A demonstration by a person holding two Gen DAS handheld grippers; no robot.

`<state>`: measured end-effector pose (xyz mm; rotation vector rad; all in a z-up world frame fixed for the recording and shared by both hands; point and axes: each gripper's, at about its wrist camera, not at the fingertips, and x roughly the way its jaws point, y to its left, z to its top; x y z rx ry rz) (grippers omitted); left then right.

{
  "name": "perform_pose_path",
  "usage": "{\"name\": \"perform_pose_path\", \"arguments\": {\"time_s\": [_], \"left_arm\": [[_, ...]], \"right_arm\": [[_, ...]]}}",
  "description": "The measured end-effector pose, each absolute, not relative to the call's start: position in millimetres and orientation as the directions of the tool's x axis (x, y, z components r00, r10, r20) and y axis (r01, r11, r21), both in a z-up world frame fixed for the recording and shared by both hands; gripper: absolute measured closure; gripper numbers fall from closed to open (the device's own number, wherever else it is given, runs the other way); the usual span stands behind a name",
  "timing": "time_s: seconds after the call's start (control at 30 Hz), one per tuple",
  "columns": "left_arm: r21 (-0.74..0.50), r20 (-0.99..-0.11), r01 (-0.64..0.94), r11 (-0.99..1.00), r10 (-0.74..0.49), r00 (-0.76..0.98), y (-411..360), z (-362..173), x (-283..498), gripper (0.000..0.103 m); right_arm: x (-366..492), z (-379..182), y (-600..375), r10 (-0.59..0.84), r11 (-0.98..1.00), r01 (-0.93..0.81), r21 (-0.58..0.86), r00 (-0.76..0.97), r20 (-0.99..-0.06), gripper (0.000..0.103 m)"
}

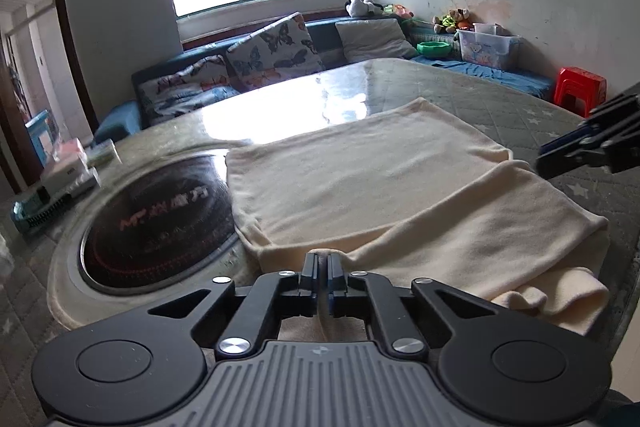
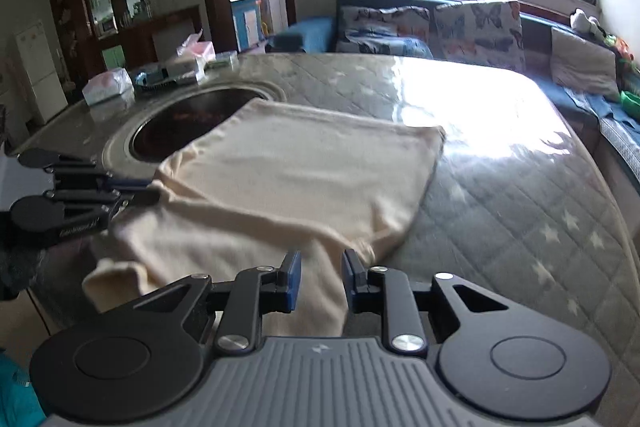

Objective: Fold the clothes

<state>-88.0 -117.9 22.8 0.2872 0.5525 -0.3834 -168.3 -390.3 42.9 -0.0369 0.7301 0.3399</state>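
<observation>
A cream garment (image 1: pixel 360 187) lies spread on the quilted table cover (image 1: pixel 520 115), its near part folded into loose layers. My left gripper (image 1: pixel 324 259) is shut on the garment's near edge, and a pinch of cloth shows between its fingers. From the right wrist view, this gripper (image 2: pixel 154 189) reaches in from the left onto the garment (image 2: pixel 300 167). My right gripper (image 2: pixel 322 277) hovers over the near right fold with its jaws a little apart and the pads not pressing the cloth. It also shows at the right edge of the left wrist view (image 1: pixel 546 155).
A round dark cooktop (image 1: pixel 160 223) is set into the table left of the garment, which partly covers it. Tissue packs and boxes (image 1: pixel 68 171) stand at the table's far left. A sofa with butterfly cushions (image 1: pixel 276 47) and a red stool (image 1: pixel 580 87) lie beyond.
</observation>
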Motion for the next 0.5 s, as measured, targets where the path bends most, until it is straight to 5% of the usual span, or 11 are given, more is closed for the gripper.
{"name": "perform_pose_path", "arguments": {"time_s": [0.5], "left_arm": [[0.139,-0.552,0.422,0.896,-0.283,0.784,-108,32,-83,0.086]], "right_arm": [[-151,28,-379,0.282,0.949,-0.305,0.08,0.709,-0.646,0.081]]}}
